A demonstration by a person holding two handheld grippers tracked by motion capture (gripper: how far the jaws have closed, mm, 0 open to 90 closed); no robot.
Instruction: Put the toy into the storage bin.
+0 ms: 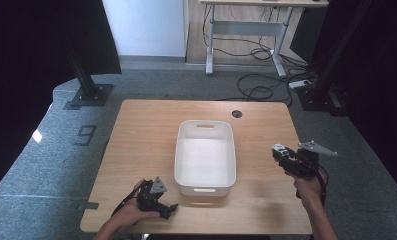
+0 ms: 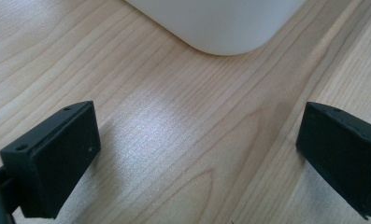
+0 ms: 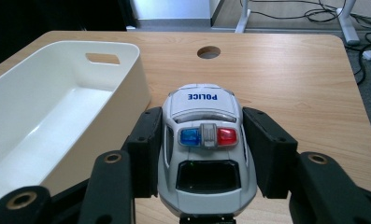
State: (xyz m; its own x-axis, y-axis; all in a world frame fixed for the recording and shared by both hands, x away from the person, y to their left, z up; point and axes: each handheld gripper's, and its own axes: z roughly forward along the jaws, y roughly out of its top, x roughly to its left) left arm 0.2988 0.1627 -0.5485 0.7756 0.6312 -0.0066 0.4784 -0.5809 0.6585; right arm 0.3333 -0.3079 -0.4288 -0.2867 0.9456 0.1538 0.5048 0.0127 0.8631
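**Police car in the grip, bin not yet filled**

Just right of the white rectangular plastic bin [image 1: 205,156], my right gripper [image 3: 202,142] has its jaws clamped on the flanks of a small white toy police car [image 3: 204,135] with a blue and red light bar, its bonnet pointing away from the camera. By my reading the pick is done and the drop is what remains: the bin holds nothing that I can see, and the car sits beside its right wall, not above the opening. In the high view the right gripper [image 1: 286,157] looks raised off the light wooden tabletop [image 1: 151,130], though the car is too small there for me to be sure of its height. My right hand [image 1: 310,187] holds the tool roughly level, aimed toward the bin's far end.

Near the bin's front left corner, my left gripper [image 1: 167,209] lies low on the tabletop, jaws spread wide with nothing between them but bare wood, the bin's rounded corner just ahead.
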